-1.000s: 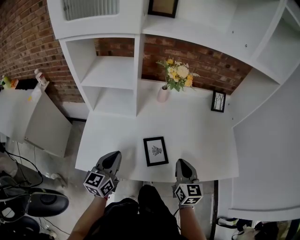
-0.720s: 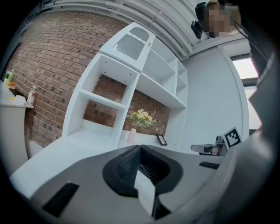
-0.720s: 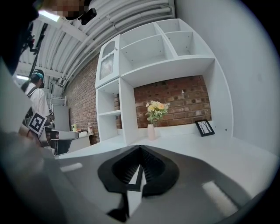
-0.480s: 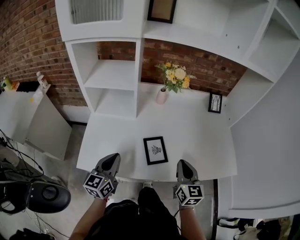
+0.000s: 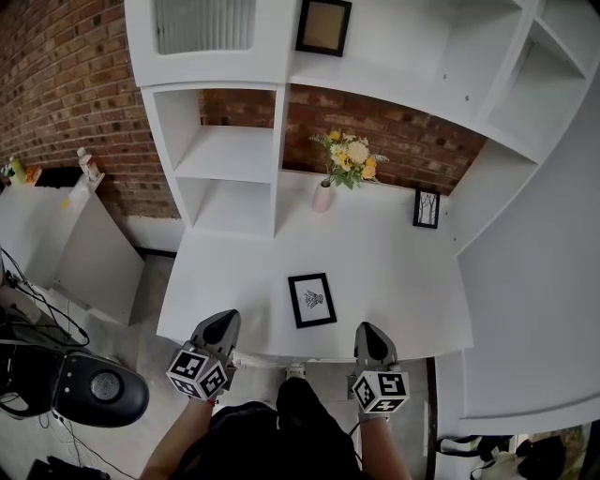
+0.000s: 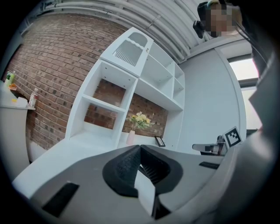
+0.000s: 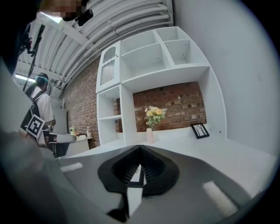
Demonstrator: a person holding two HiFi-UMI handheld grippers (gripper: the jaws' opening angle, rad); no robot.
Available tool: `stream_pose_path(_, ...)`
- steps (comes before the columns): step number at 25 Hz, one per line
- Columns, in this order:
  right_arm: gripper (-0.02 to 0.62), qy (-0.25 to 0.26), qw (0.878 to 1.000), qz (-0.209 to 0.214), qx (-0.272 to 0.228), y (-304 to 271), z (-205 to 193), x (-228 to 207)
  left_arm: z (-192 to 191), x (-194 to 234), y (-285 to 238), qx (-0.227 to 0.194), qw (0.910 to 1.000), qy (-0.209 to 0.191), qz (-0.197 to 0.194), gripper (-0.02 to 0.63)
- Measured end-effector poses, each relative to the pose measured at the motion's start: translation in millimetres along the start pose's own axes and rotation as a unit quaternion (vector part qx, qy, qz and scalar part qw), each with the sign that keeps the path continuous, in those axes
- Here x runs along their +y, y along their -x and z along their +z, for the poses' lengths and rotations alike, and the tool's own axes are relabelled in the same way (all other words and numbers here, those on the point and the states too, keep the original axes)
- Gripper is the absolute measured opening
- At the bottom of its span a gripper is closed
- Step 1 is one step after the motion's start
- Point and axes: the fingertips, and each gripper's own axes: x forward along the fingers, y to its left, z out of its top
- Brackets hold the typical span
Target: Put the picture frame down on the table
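White desk (image 5: 394, 281), white shelves (image 5: 225, 150), red brick wall (image 5: 56, 84) behind. The frame (image 5: 312, 300) lies flat on the desk near its front edge, black-rimmed and turned slightly off square. Its print is a small dark figure on white, too small to make out.

Both grippers hang at the front edge of the desk, one on each side of the frame and apart from it. The left gripper (image 5: 224, 319) is to the frame's left and the right gripper (image 5: 368, 329) to its right. In the left gripper view the fingers (image 6: 127, 164) are closed tip to tip, with nothing gripped. A pale strip shows through the slot below the tips, but what it belongs to cannot be told. In the right gripper view the fingers (image 7: 151, 168) are likewise pressed together and empty. The sliver seen through their slot carries a faint mark and a dark edge — too little to name. Each gripper's own body blocks the near desk in these two views, so neither shows the frame clearly.

At the back of the desk a vase (image 5: 323, 195) holds yellow and white flowers (image 5: 347, 155). A small frame (image 5: 426, 208) stands tilted back near the brick wall. A third frame (image 5: 323, 26) on the top shelf is cut off by the picture's edge.

The person's forearms and dark clothing run off the bottom of the head view. A black chair (image 5: 94, 394) stands at lower left — only partly seen.
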Motion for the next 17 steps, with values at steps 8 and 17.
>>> stream_pose_path(8,0.003,-0.010,1.000,-0.010,-0.008,14,1,5,3,-3,12,-0.006,1.0000,-0.003,-0.006,0.000)
stream_pose_path(17,0.003,-0.009,1.000,-0.017,-0.017,38,2,12,2,-14,24,-0.007,0.9998,-0.007,-0.018,0.000)
